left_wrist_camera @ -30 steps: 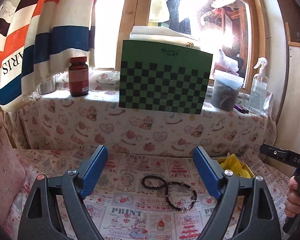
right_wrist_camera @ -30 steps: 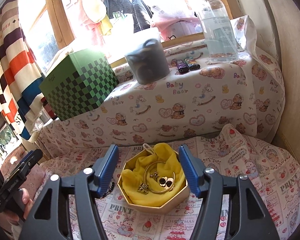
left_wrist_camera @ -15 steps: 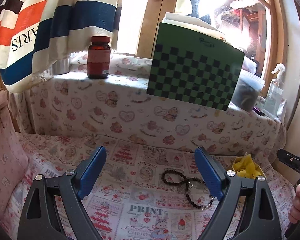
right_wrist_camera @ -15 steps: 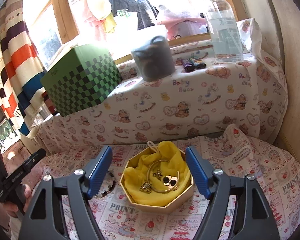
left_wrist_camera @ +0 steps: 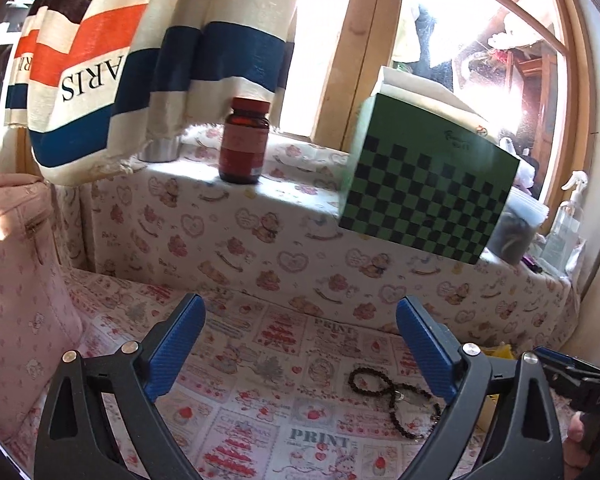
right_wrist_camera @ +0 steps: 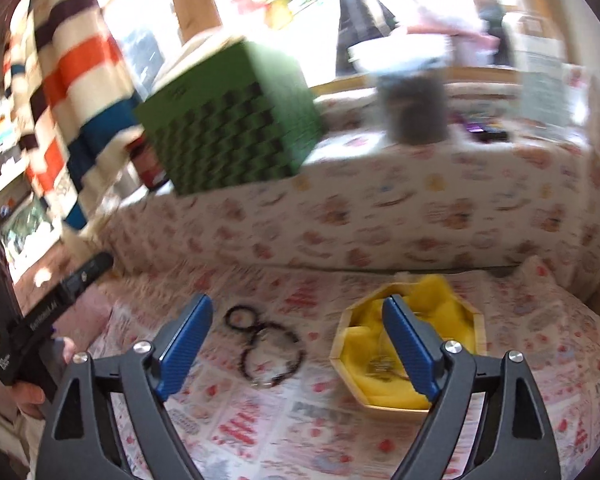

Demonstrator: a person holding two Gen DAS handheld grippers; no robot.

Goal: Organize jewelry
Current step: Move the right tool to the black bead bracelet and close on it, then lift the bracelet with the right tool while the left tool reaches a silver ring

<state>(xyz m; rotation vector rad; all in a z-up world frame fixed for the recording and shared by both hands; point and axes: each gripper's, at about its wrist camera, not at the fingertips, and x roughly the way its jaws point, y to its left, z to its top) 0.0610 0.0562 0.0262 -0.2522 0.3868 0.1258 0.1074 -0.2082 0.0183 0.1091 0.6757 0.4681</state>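
Black bead necklace (right_wrist_camera: 263, 347) lay looped on the printed cloth (left_wrist_camera: 260, 364), just left of the octagonal wooden box (right_wrist_camera: 410, 350) (yellow-lined, holding what looked like gold pieces, blurred). Left gripper (left_wrist_camera: 300, 350) spread wide, empty. Right gripper (right_wrist_camera: 298, 346) likewise agape, hovering above necklace and box.
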